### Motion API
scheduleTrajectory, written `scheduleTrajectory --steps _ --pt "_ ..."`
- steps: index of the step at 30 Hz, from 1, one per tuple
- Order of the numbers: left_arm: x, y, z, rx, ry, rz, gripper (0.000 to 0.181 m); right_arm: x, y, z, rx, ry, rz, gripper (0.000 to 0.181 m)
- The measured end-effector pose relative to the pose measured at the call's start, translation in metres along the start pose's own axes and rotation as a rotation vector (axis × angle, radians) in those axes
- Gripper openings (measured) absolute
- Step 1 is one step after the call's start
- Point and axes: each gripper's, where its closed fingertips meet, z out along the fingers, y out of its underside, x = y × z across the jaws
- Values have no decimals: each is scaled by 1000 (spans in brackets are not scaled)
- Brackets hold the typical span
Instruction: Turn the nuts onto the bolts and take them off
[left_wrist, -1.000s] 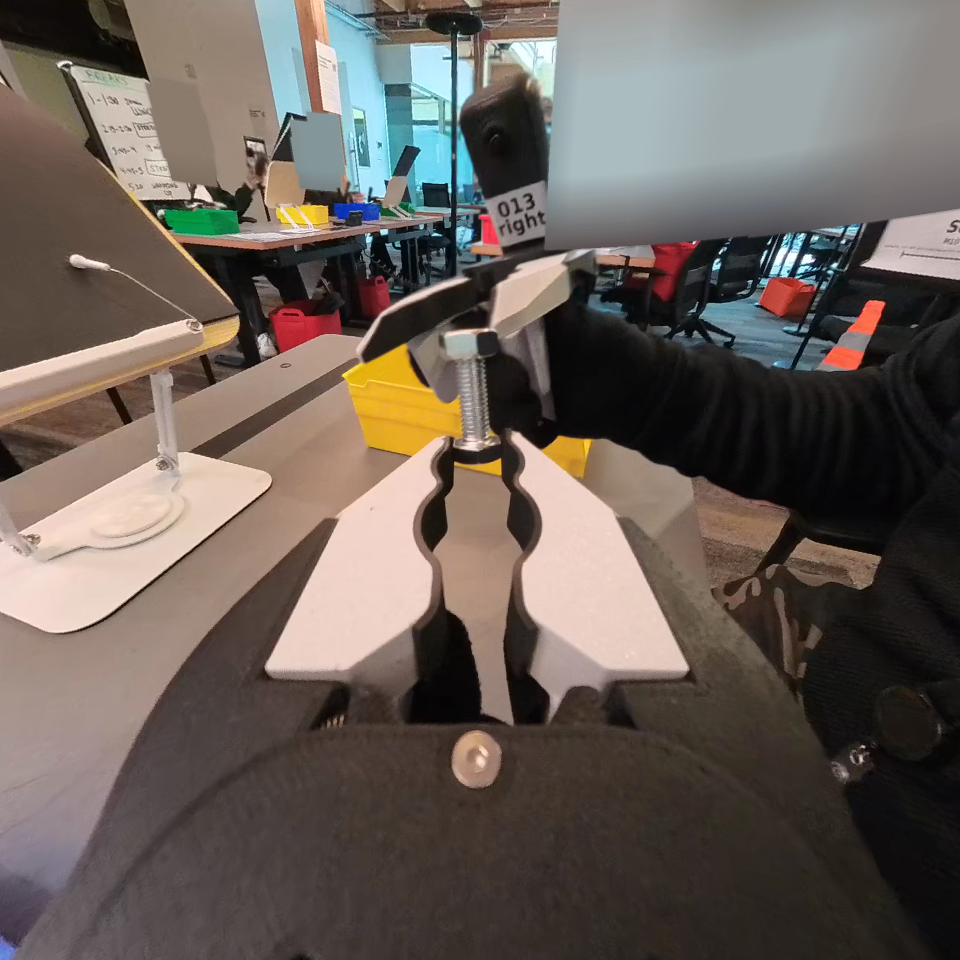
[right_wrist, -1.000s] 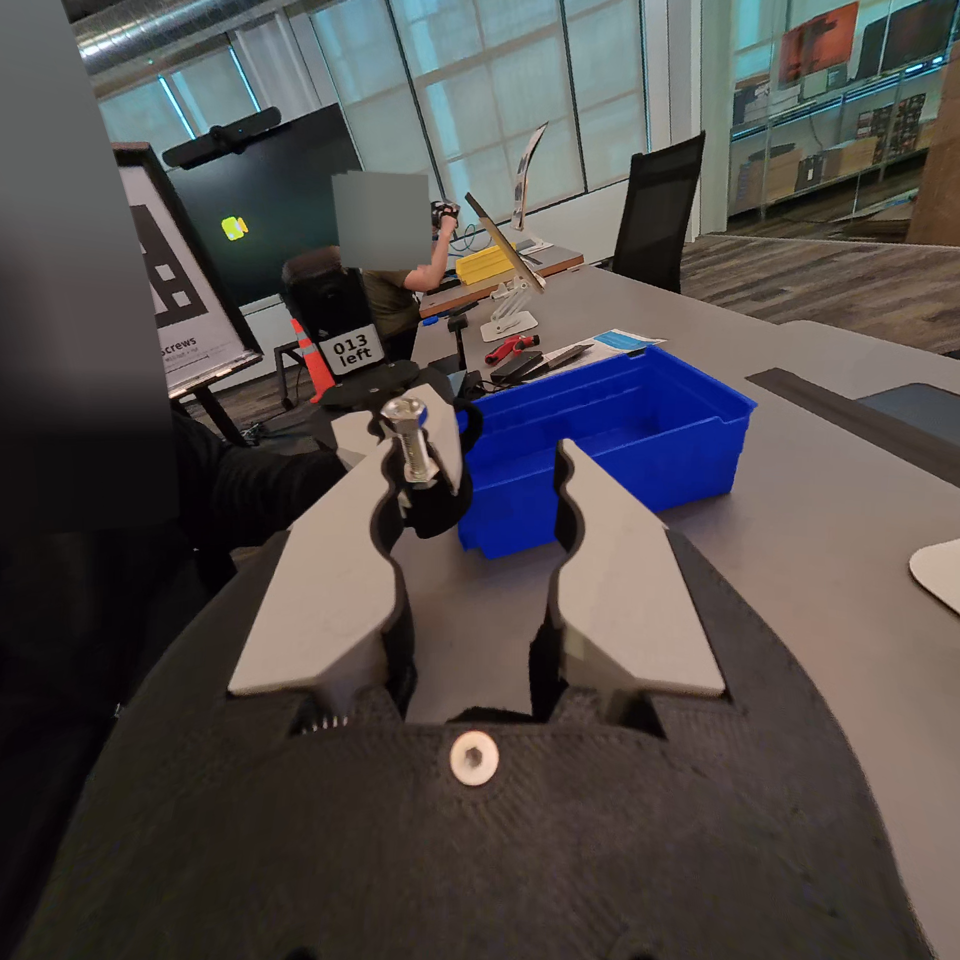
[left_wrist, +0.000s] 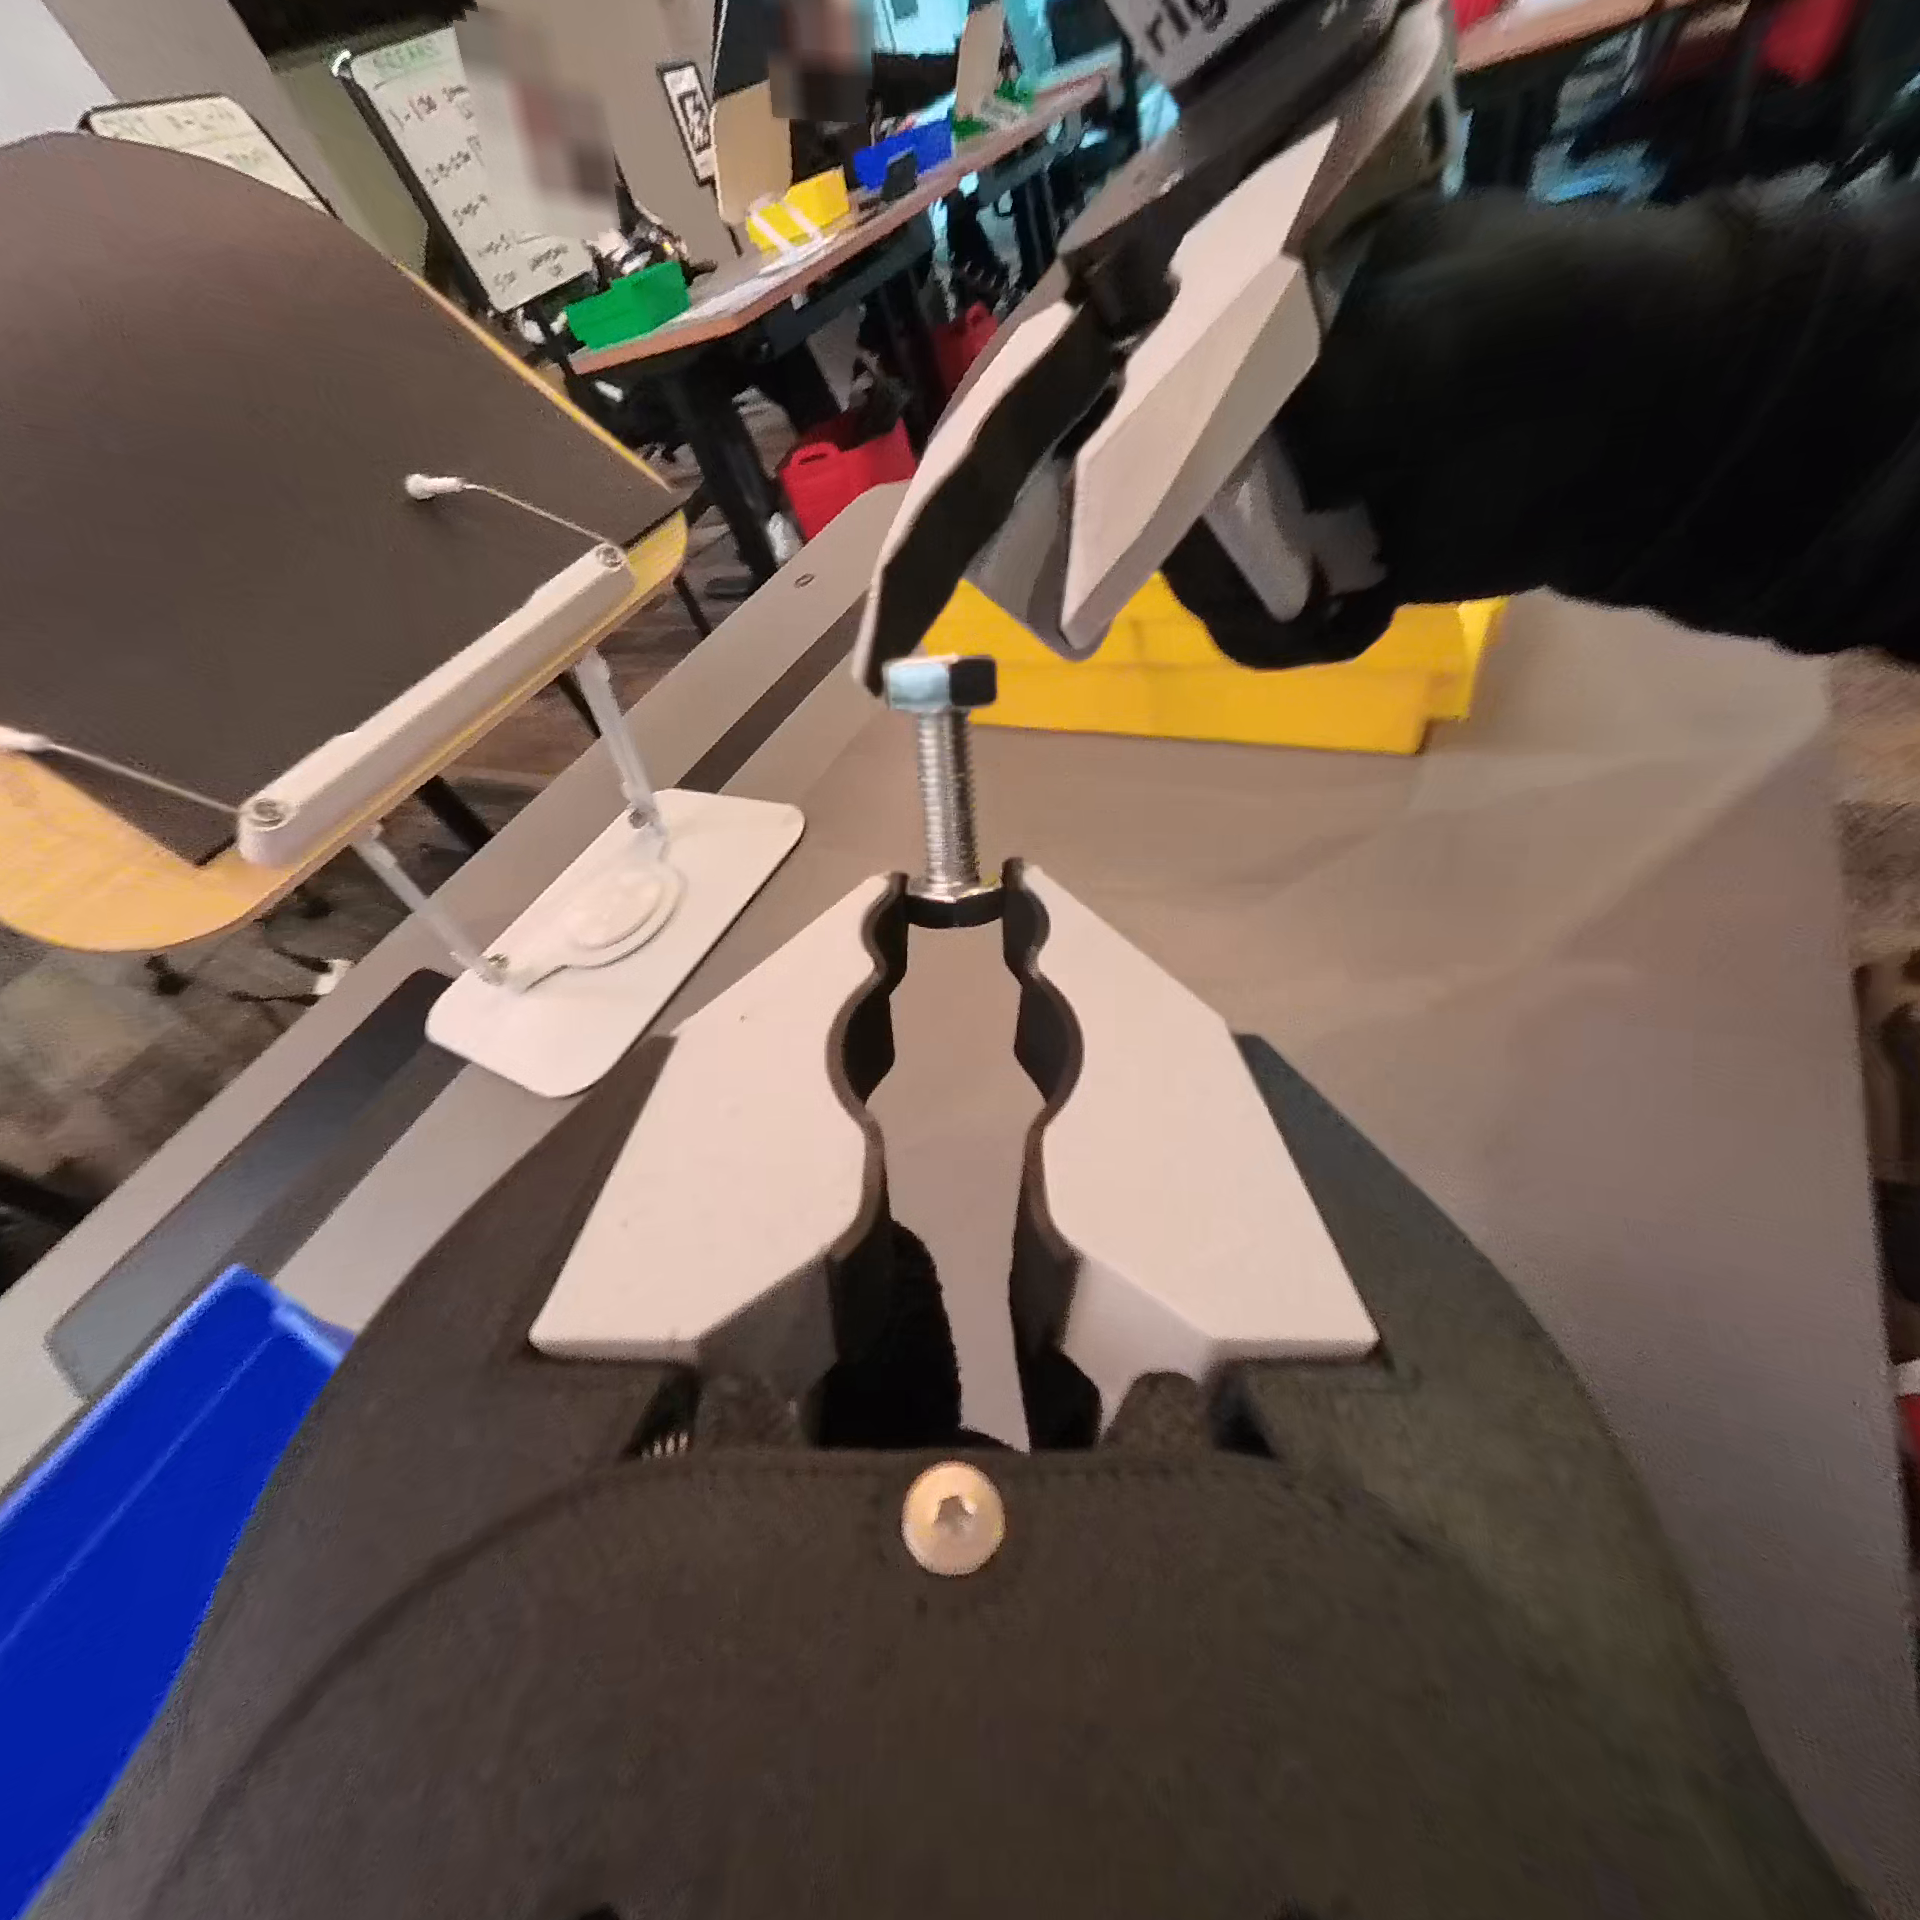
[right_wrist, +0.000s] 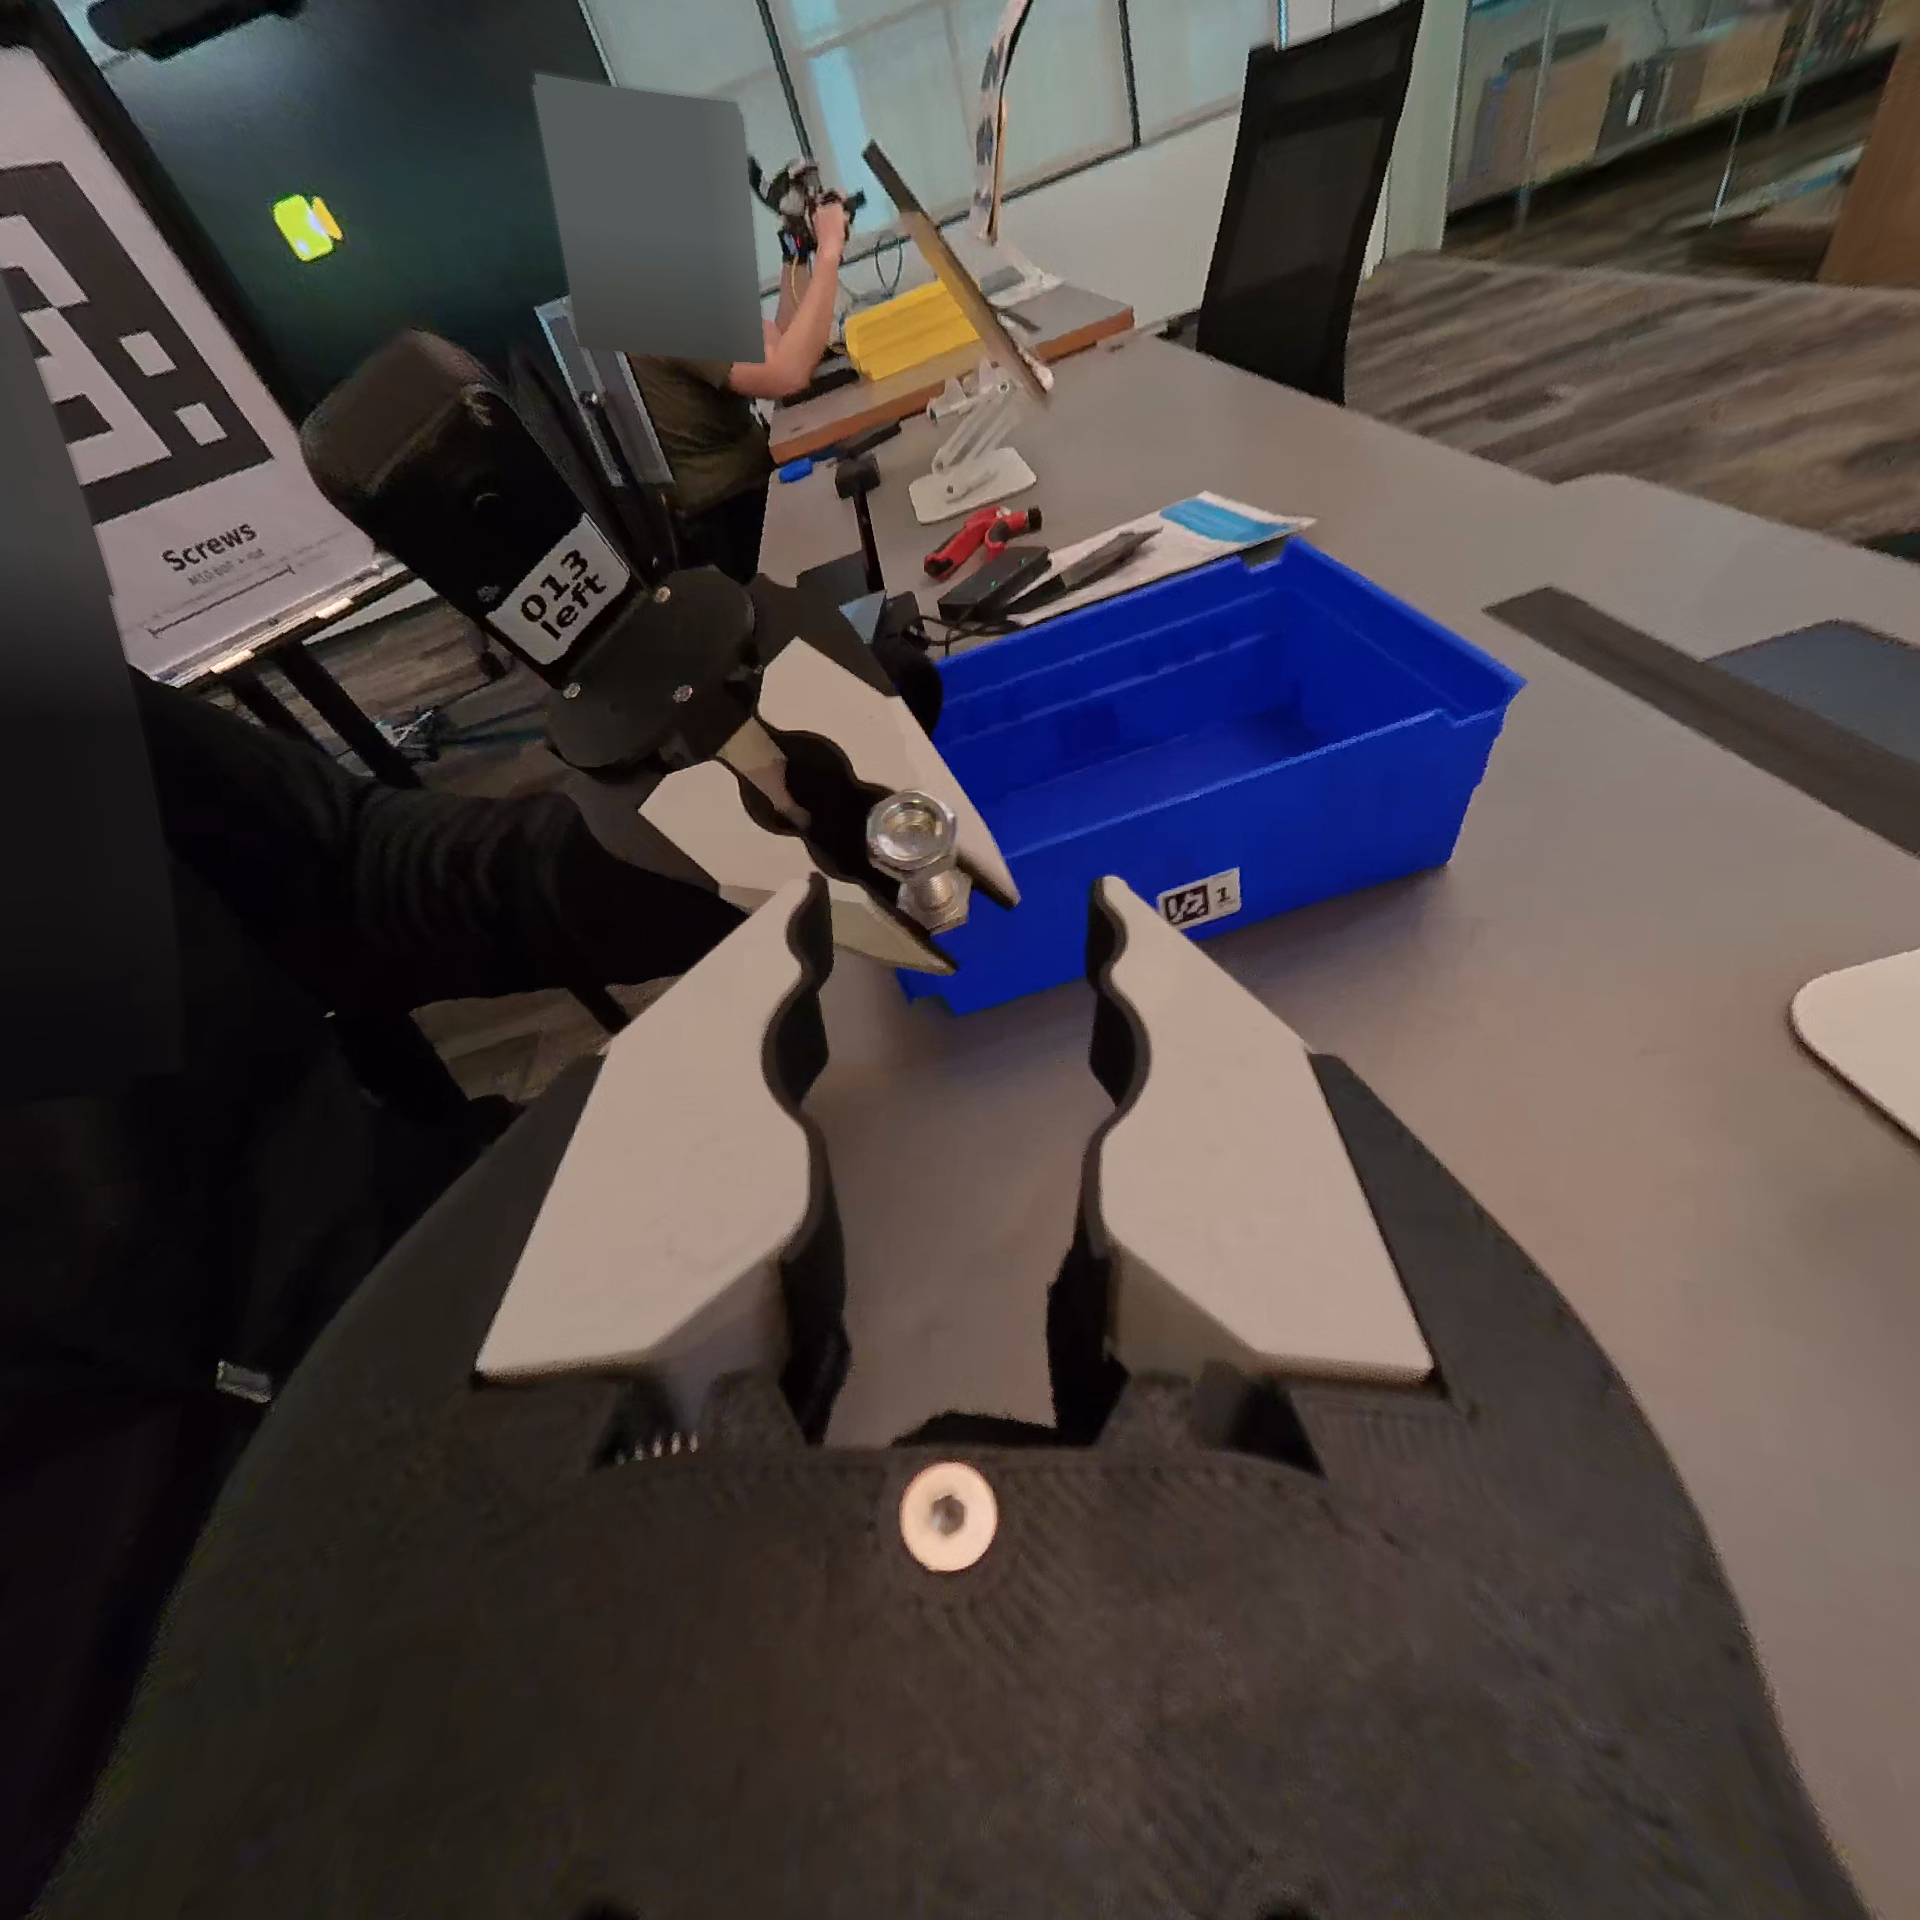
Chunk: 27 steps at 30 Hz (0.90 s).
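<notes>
While left hand-held gripper pinches nut w/ bolt upright, right hand-held gripper gapes, empty.

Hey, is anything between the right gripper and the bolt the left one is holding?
Nothing visible. The right gripper is open, and the bolt, held by the left gripper, stands in clear air just beyond its tips.

The grey surface lies bare near the right gripper, whose jaws stand apart with nothing between them. Just beyond, the blue plastic bin blocks the far side. To the left, the left gripper crowds in, clamped on a silver threaded bolt. A yellow plastic bin closes the far edge, and a white tablet stand occupies the left.
</notes>
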Motion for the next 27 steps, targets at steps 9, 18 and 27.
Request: scheduleTrajectory --steps 9,18,27 --pt "-4 20 7 -124 -88 155 16 2 18 14 -112 38 82 31" --pt "-4 23 8 -147 -79 165 16 4 26 18 -166 73 28 16" --pt "0 24 9 -157 -69 175 16 7 25 18 -176 103 20 31"
